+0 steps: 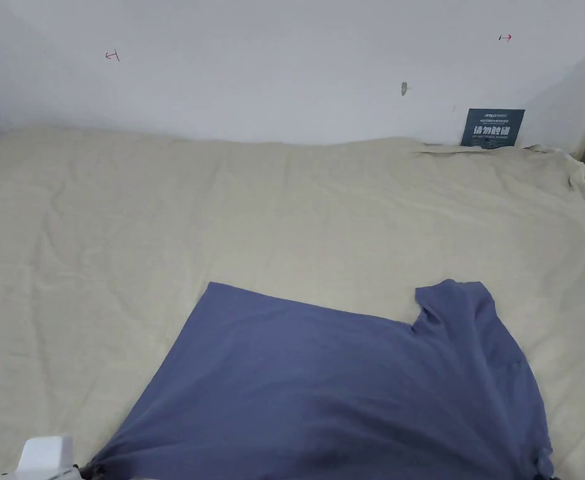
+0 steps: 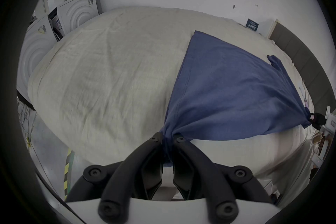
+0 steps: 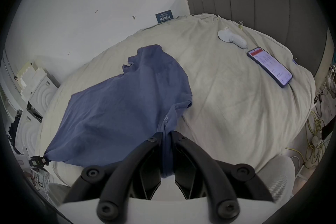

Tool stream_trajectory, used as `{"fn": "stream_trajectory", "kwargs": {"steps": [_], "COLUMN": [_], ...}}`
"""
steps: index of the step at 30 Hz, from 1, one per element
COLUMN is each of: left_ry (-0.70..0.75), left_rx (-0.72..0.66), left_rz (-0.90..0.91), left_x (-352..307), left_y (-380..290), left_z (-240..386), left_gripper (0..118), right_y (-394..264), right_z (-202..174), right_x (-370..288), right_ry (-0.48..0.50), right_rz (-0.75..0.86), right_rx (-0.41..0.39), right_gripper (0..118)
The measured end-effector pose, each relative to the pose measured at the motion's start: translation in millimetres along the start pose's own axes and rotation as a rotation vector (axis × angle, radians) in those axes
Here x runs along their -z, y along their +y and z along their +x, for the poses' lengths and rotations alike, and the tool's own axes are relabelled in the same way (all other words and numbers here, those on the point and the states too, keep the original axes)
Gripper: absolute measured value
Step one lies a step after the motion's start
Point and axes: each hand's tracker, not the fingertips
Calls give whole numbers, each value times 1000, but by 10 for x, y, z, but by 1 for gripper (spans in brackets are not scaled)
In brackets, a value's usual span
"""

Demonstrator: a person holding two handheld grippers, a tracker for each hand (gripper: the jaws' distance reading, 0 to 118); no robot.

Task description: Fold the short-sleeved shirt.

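One blue shirt [image 1: 347,387] on the bed [image 1: 160,219] — two grippers (left [image 2: 168,137], right [image 3: 164,136]), fingers each clamping a corner.

You have little to read here. At the upper right of the head view, a dark blue sign [image 1: 492,127] leans on the wall [image 1: 285,62] behind the bed; its white characters are too small to make out. Red marks [image 1: 112,55] on the wall, upper left and upper right, spell nothing legible.
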Motion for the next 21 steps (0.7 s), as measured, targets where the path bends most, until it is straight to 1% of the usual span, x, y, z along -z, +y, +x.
{"fn": "stream_trajectory", "kwargs": {"steps": [3,7,8,9,10,11,12,13,14,15,16,17,18,19,21], "left_ry": [23,50,50,50,51,54,55,57,65,67,67,64,63,61,41], "left_rx": [17,-10,-17,-26,-29,-31,-36,-40,-45,-49,-52,-63,-67,-67,-56], "left_rz": [-21,-70,-109,-108,-102,-100,-100,-102,-108,-120,-119,-99,-82,-66,-21], "left_x": [101,306,366,386,380,353,339,325,279,252,214,169,129,71,-62], "left_y": [-53,-75,-80,-83,-83,-63,-45,-28,-15,12,44,74,109,174,329], "left_z": [21,49,48,47,51,56,60,64,76,88,101,114,124,154,219], "left_gripper": [7,7,7,8,10,19,30,30,34,44,69,84,99,107,108], "right_y": [-74,-108,-120,-123,-120,-119,-128,-103,-73,-44,-18,22,67,130,270], "right_z": [-5,-45,-95,-103,-108,-111,-119,-129,-143,-158,-191,-205,-225,-248,-302], "right_x": [61,244,261,284,299,297,272,246,214,185,119,74,19,-51,-201], "right_ry": [-38,-89,-103,-102,-107,-108,-104,-101,-101,-107,-116,-119,-117,-112,-90], "right_rz": [-33,-99,-123,-123,-136,-138,-135,-136,-138,-137,-132,-116,-87,-41,26], "right_rx": [-47,-84,-105,-105,-110,-110,-110,-114,-118,-125,-132,-138,-143,-148,-166], "right_gripper": [7,7,8,8,9,11,16,16,19,27,52,72,88,99,100]}}
